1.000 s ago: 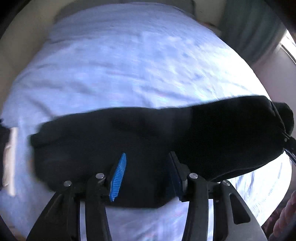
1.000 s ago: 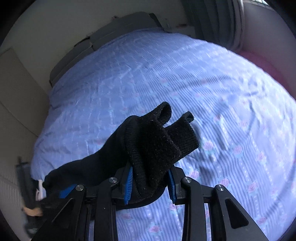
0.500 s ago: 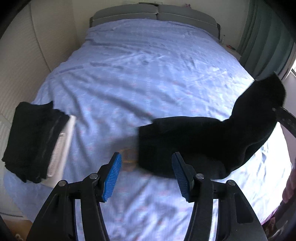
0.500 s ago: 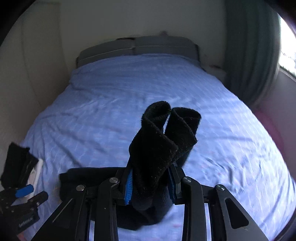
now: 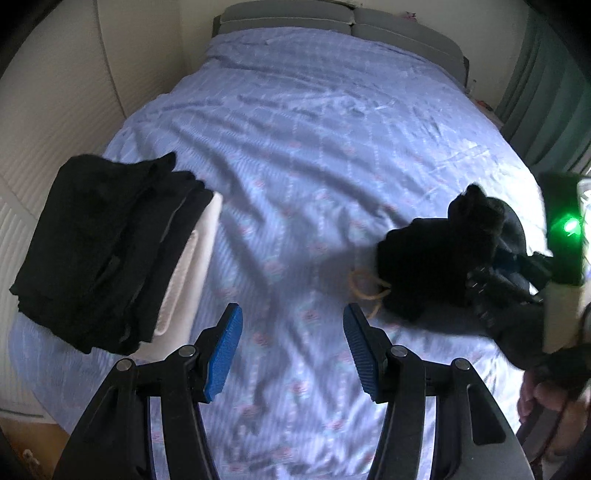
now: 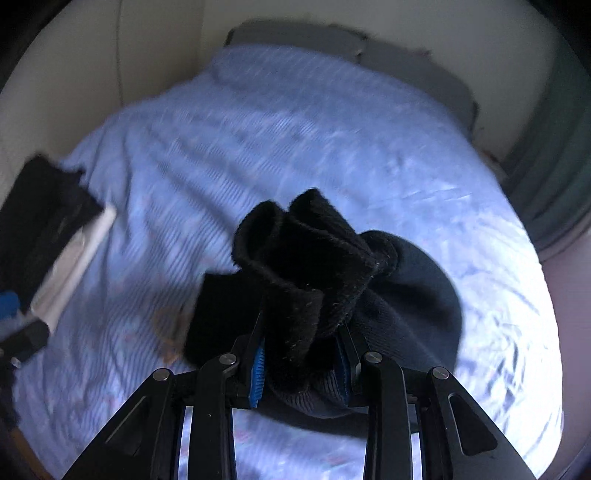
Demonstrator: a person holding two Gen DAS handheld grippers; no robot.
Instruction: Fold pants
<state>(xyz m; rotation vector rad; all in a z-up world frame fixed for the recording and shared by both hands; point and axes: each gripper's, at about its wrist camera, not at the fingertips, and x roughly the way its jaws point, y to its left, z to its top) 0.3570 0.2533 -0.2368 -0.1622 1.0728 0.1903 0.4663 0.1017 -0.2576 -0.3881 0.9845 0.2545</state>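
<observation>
The black pants lie bunched on the right side of the bed, with a tan drawstring trailing at their left edge. My right gripper is shut on a rolled-up end of the black pants, and it also shows at the right of the left wrist view. My left gripper is open and empty above the sheet, left of the pants and apart from them.
A stack of folded black clothes on a white folded item sits at the bed's left edge. The blue patterned sheet covers the bed up to a grey headboard. A green curtain hangs at the right.
My left gripper let go of the pants and drew back to the left. My right gripper carried the pants to the right and lowered them into a bunch on the bed.
</observation>
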